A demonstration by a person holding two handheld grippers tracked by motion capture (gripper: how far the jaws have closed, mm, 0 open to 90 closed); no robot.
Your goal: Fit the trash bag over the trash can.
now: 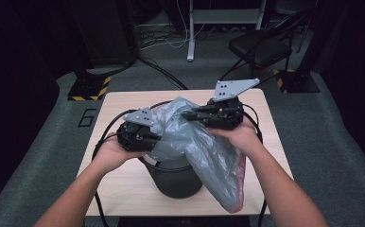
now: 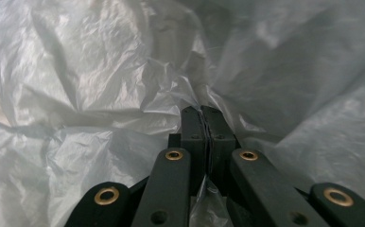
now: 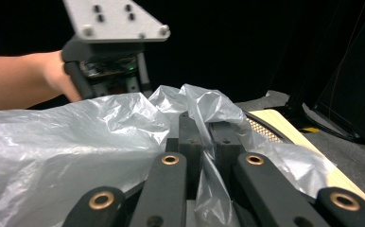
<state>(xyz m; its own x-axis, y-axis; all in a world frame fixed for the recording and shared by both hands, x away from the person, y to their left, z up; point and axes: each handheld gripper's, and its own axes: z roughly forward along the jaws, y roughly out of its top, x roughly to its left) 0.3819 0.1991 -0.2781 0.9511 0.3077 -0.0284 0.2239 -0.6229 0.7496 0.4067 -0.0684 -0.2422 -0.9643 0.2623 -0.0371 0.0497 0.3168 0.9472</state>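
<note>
I've got both grippers — left gripper (image 2: 206, 124), right gripper (image 3: 208, 130) — clamped on the bag (image 1: 197, 146), thin, limp, slippery film best pinched at its rim over the bin (image 1: 178, 182) near the table's (image 1: 124, 99) front edge.

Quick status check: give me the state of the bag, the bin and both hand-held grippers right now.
Plastic bag: grey, crumpled, held up over the bin, lower end draped down the bin's front, not yet lining it.
Bin: black, upright on the table, bag not fitted over the rim.
Left hand-held gripper: shut on a fold of the bag.
Right hand-held gripper: shut on the bag's film.
</note>
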